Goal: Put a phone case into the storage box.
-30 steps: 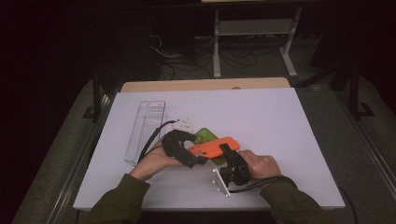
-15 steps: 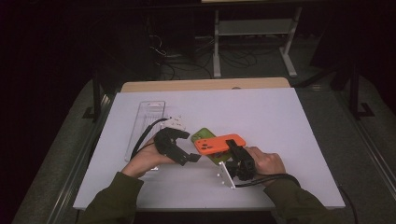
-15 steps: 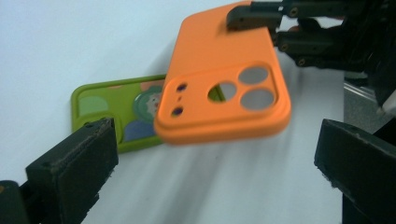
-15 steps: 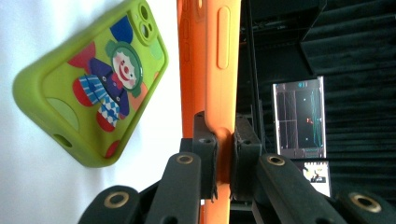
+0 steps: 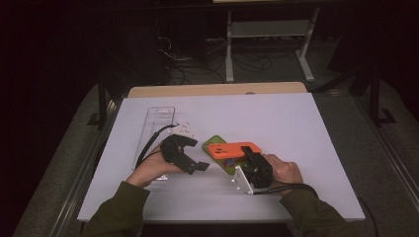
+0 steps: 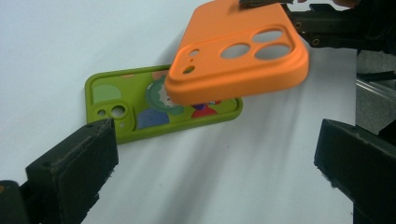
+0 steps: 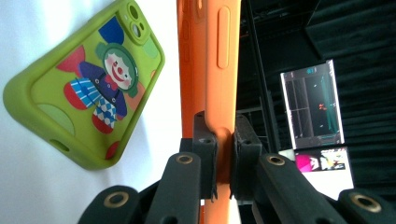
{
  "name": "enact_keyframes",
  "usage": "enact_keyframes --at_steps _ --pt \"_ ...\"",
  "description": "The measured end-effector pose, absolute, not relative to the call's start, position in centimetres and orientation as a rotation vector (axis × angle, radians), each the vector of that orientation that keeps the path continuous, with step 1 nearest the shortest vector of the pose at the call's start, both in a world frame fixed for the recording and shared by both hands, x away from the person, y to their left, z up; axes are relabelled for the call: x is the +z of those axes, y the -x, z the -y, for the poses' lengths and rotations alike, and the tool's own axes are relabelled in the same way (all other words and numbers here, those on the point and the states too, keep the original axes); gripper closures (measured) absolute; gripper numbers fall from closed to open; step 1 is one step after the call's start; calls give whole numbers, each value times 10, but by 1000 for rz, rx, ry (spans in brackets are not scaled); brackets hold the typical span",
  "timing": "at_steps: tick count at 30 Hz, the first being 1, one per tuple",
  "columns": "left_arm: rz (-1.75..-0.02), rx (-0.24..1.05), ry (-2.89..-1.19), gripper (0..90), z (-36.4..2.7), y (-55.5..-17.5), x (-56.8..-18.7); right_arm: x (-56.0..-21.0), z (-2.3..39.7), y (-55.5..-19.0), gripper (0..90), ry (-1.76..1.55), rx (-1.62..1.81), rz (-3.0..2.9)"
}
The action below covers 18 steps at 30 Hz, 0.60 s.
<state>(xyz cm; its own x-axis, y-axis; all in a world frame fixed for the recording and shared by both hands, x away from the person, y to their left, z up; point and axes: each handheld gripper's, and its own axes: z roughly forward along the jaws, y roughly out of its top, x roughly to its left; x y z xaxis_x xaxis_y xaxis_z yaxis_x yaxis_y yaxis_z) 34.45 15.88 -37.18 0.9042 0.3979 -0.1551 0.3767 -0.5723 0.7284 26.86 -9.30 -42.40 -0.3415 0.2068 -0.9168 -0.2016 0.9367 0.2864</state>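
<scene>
White sheeting covers the table [image 5: 306,128], and nearest the camera in the high view the person's two olive sleeves come in from the bottom edge. Each hand carries a gripper. On that person's right, the right gripper [image 5: 249,160] is clamped on the edge of an orange phone case [image 5: 234,149]; the right gripper view shows its pads pinching the thin side wall, with the case [image 7: 212,65] standing edge-on between them. Gripping by the rim looks deliberate: it keeps the case lifted clear of the table and leaves its broad back free. The left gripper [image 5: 201,166] waits just beside it with jaws spread wide and nothing between them, aimed at the cases, probably ready to take or steady one of them.

Under the orange case, flat on the sheet, lies a green phone case [image 5: 218,146] with its open side up, so a printed clown figure shows inside it [image 7: 100,84]. From the left gripper view the orange case [image 6: 238,51] hangs tilted above the green one [image 6: 135,112], apart from it.

Farther back on the left a clear plastic tray [image 5: 159,118] lies empty on the sheet. Beyond the table's wooden far edge the room is dark, with a white shelf frame [image 5: 269,29] and loose cables on the floor
</scene>
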Motion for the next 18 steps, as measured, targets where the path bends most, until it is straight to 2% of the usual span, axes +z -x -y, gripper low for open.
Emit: enact_keyframes --at_steps 18 --pt "-574 64 -2218 0 -160 -346 -372 -414 102 -277 819 -294 628 -1996"
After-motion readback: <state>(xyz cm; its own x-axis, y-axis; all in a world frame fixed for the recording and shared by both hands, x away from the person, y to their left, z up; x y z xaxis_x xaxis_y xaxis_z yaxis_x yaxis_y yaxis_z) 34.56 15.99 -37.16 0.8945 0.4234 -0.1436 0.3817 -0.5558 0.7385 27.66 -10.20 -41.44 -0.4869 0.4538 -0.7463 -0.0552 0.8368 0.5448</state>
